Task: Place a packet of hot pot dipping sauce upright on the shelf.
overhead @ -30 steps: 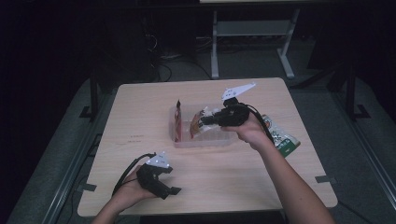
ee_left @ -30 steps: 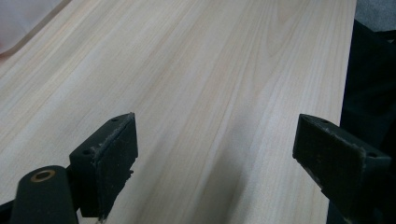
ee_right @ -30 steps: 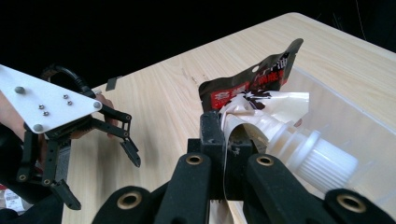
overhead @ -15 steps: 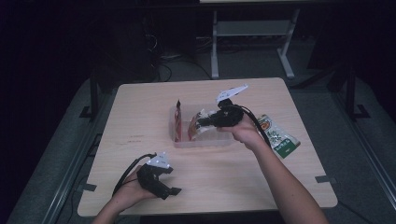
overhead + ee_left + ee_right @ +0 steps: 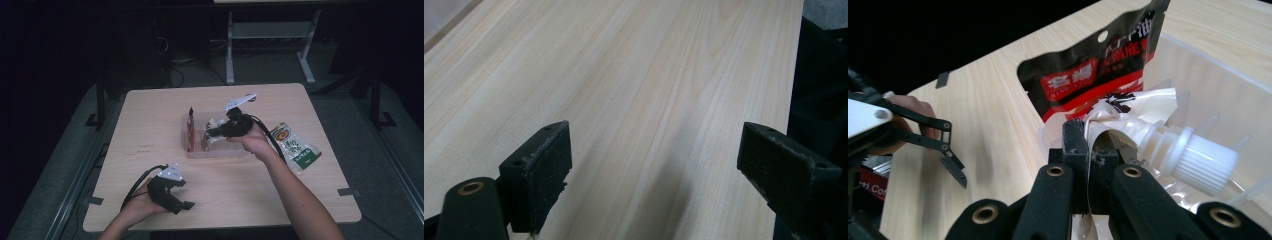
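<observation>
Seen from the high view, the right gripper (image 5: 212,131) was held over a clear plastic bin (image 5: 220,151) near the middle of the wooden table (image 5: 150,115), its jaws pressed together on the edge of a spouted pouch (image 5: 216,123). In the right gripper view, the pouch (image 5: 1128,115) appeared as a pale, crumpled film pinched between the two black jaws, with its white ribbed cap (image 5: 1200,160) pointing to the right, inside the bin (image 5: 1228,90). A dark red snack packet (image 5: 1088,70) stood upright in the bin just behind the pouch; the high view showed this packet (image 5: 190,125) against the bin's left wall. A green-and-orange packet (image 5: 294,147) lay flat on the table to the right of the bin, apart from it. The left gripper (image 5: 181,204) rested low near the front left edge of the table; in the left gripper view its jaws stood spread wide over bare wood, with nothing between them.
</observation>
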A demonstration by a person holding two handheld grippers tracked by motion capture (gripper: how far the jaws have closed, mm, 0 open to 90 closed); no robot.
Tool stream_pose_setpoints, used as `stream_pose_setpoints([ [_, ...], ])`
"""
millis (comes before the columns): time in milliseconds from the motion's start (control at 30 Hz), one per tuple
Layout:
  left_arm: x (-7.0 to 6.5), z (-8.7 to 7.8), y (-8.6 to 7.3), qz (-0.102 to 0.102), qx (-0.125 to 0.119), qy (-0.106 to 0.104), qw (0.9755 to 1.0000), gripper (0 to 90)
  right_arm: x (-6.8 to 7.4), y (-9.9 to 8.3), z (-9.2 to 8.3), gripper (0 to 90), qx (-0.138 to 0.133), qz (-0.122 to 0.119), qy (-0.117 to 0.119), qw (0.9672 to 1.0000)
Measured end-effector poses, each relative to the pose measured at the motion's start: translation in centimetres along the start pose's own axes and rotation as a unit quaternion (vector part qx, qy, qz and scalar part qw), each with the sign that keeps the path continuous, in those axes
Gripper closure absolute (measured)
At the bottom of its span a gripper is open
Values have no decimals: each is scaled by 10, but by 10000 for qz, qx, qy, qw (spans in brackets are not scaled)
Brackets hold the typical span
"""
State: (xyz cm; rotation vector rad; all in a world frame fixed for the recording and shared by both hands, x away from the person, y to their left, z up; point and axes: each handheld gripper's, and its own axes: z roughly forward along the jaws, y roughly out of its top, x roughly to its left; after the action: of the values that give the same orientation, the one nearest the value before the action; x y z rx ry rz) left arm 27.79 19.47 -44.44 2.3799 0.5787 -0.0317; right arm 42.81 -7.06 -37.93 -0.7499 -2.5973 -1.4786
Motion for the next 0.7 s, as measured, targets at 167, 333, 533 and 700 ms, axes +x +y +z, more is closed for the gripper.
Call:
stream_pose_setpoints([
  [167, 0, 0, 0, 16, 52, 7, 10000, 140, -1, -1, 6, 886, 14, 43, -37, 10000],
  [333, 0, 1, 0, -21, 89, -19, 10000, 141, 0, 0, 3, 815, -84, 20, -68, 9999],
  [533, -1, 2, 0, -32, 26, -31, 10000, 141, 2, 1, -1, 698, -73, 38, -154, 9998],
  [700, 0, 2, 0, 16, 63, -28, 10000, 141, 6, -1, -4, 552, -69, 26, -282, 9996],
])
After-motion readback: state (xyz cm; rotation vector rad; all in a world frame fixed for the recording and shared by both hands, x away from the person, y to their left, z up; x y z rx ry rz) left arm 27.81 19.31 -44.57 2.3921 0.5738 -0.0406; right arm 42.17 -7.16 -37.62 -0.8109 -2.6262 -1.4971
